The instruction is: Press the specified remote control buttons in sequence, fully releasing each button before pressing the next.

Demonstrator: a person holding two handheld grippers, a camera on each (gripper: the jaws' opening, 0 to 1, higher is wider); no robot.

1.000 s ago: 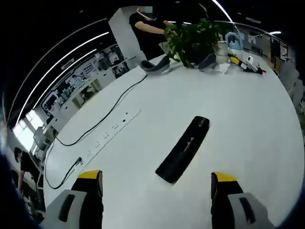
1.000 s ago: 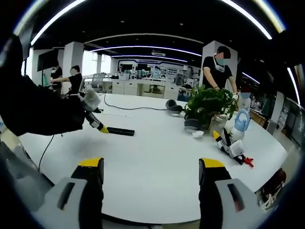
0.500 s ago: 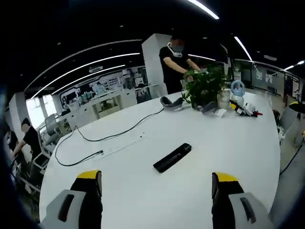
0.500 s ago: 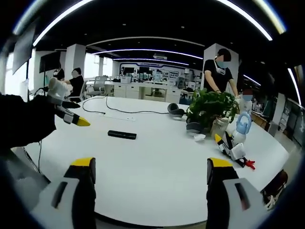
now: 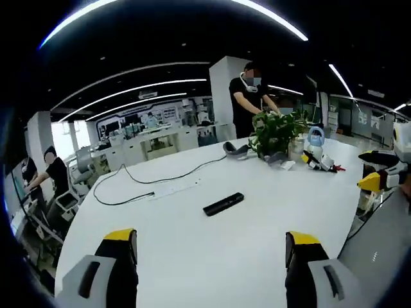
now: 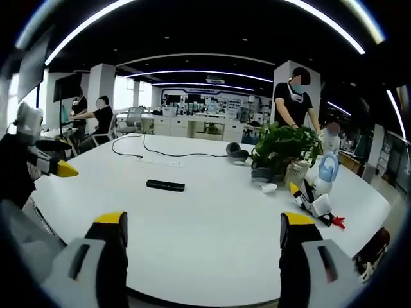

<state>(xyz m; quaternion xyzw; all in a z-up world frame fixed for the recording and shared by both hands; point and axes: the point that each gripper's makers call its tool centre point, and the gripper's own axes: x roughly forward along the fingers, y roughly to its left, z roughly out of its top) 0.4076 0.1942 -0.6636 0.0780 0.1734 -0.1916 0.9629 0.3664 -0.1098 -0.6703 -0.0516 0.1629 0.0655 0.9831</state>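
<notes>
Lying flat at mid-frame on the white round table (image 5: 270,224), the slim black plastic remote control (image 5: 223,203) looks light, rigid and prone to sliding; press straight down on it. Left gripper (image 5: 212,247) and right gripper (image 6: 200,234) are both released, well apart from it.

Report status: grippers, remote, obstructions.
Left gripper open, right gripper open, both off the table. Remote flat, untouched. Nothing between the fingers and it.

Remote (image 5: 223,204) lies flat on table (image 5: 192,256) (jaws wide apart).
</notes>
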